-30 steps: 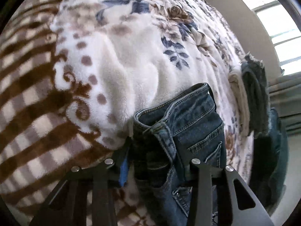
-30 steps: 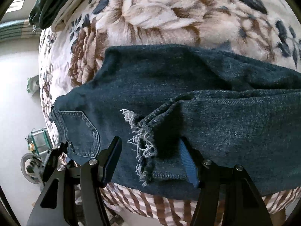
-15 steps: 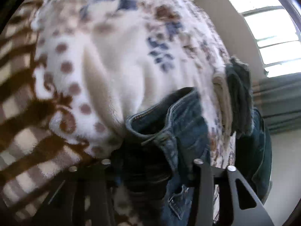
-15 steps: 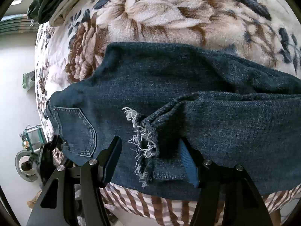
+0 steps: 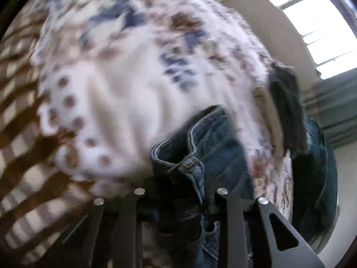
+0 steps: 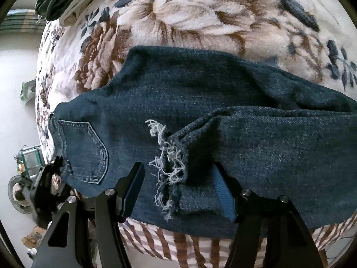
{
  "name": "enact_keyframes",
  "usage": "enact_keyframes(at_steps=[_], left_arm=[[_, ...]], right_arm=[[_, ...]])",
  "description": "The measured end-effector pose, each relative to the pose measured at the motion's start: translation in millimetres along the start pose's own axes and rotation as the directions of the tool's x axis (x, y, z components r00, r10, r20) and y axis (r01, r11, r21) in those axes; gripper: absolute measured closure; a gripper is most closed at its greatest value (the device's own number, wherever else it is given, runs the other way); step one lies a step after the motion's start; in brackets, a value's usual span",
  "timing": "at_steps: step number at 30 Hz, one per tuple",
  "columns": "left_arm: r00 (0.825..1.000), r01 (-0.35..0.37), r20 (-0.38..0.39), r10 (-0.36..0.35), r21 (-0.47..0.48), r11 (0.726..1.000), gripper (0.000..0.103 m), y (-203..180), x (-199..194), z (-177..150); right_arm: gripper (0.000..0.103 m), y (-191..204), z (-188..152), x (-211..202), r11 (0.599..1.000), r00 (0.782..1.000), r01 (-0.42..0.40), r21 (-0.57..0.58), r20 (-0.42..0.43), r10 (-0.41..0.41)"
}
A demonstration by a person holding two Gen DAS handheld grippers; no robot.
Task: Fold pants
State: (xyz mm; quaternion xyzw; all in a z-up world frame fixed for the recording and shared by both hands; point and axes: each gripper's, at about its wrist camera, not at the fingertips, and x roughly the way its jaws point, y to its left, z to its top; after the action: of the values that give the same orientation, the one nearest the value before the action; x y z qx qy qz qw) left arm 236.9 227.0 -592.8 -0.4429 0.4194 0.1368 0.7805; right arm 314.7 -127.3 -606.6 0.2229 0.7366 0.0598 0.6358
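1. Jeans [image 6: 200, 102] lie on the floral blanket [image 6: 200, 17] of a bed, one leg folded back over the seat.
2. Left gripper [image 5: 178, 196]: jaws just closed further, now clenched on the bunched waistband [image 5: 178, 163]; view blurred.
3. Right gripper [image 6: 178, 178]: jaws wide, straddling the frayed hem [image 6: 169, 156]; blue pad at the cloth, no squeeze visible.
4. Stacked clothes [image 5: 283, 102] at the bed's far edge.

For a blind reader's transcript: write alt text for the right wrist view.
Dark blue jeans lie across a floral blanket, one leg folded over so its frayed hem sits between the open fingers of the right claw. A back pocket shows at left.
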Motion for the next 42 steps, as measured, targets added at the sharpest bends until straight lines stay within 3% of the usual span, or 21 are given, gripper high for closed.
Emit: enact_keyframes(at_steps=[7,8,9,10,13,14,20,23,30,33,39,42], left_arm=[[0.996,0.065,0.050,-0.076,0.182,0.981,0.082,-74,-39,-7],[0.994,0.078,0.053,-0.092,0.226,0.971,0.082,-90,-47,-11],[0.993,0.083,0.058,-0.100,0.249,0.965,0.082,-99,-51,-16],[0.991,0.110,0.036,-0.126,0.291,0.950,0.082,-113,-55,-22],[0.991,0.118,0.019,-0.133,0.350,0.929,0.082,-137,-62,-39],[0.992,0.111,0.021,-0.127,0.363,0.925,0.083,-145,-64,-46],[0.990,0.136,-0.019,-0.142,0.456,0.880,0.083,-197,-80,-97],[0.988,0.155,-0.058,-0.146,0.517,0.842,0.083,-227,-88,-131],[0.973,0.227,-0.181,-0.144,0.627,0.745,0.083,-289,-93,-221],[0.958,0.274,-0.256,-0.133,0.662,0.697,0.083,-310,-85,-266],[0.916,0.324,-0.399,-0.030,0.697,0.640,0.083,-322,-38,-355],[0.900,0.321,-0.433,0.044,0.728,0.605,0.083,-316,-13,-393]], right_arm=[[0.038,-14,-11,-18,0.997,0.995,0.070,0.011,0.069,-0.071],[0.035,-16,-13,-23,0.995,0.991,0.103,0.006,0.086,-0.103],[0.021,-20,-14,-28,0.991,0.985,0.135,-0.001,0.107,-0.134],[0.008,-23,-15,-33,0.986,0.978,0.168,-0.005,0.125,-0.167],[0.008,-40,-17,-51,0.936,0.918,0.352,0.005,0.194,-0.346],[0.008,-46,-17,-57,0.925,0.904,0.379,0.012,0.212,-0.372],[0.008,-98,-28,-102,0.913,0.878,0.405,0.044,0.261,-0.402],[0.008,-126,-36,-127,0.900,0.857,0.432,0.058,0.284,-0.429],[0.008,-204,-52,-172,0.899,0.849,0.417,0.134,0.296,-0.438],[0.009,-243,-61,-187,0.909,0.856,0.379,0.173,0.308,-0.415],[0.042,-308,-75,-201,0.913,0.869,0.344,0.219,0.293,-0.398],[0.043,-333,-83,-204,0.906,0.871,0.344,0.248,0.277,-0.406]])
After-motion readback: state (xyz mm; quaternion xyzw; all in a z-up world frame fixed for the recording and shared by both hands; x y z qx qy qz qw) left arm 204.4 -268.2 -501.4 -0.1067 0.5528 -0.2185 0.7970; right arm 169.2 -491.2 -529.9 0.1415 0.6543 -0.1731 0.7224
